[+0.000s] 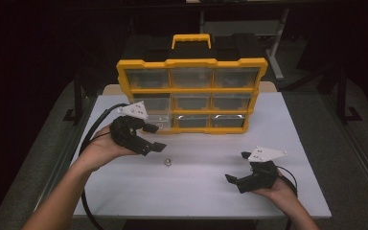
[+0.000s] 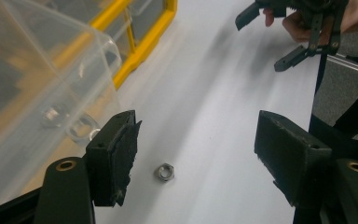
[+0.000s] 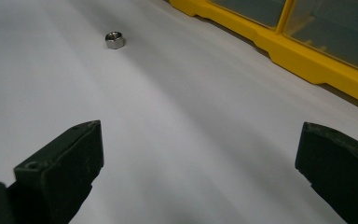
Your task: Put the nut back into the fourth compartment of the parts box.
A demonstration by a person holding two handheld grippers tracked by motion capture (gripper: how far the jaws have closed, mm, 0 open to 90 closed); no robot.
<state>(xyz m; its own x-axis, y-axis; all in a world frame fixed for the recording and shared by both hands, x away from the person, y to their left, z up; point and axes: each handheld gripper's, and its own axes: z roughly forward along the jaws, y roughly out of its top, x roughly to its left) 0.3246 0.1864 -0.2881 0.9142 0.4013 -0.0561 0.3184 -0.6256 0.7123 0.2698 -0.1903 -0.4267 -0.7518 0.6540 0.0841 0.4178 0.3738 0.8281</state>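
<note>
Lying flat on the white surface [image 1: 211,187], a small steel nut [image 1: 166,162], just in front of the yellow organizer [image 1: 191,63] and apart from it. Seen in the left gripper view as a hex nut [image 2: 165,171], between the two spread jaws and slightly beyond them, untouched. Left gripper [image 1: 154,137] held just left of the nut, near the organizer's lower left corner, jaws released and holding nothing. Clear drawer [image 2: 37,93] pulled out of the organizer's bottom row, beside the left jaw; more nuts [image 2: 70,123] visible through its wall. Right gripper [image 1: 238,167] well to the right of the nut, resting low over the surface, jaws likewise released and empty. From the right gripper view, nut [image 3: 115,40] well ahead of the jaws, organizer's yellow frame [image 3: 307,56] off to one side. Black cable [image 1: 96,124] trailing from the left gripper past the organizer's left side.
</note>
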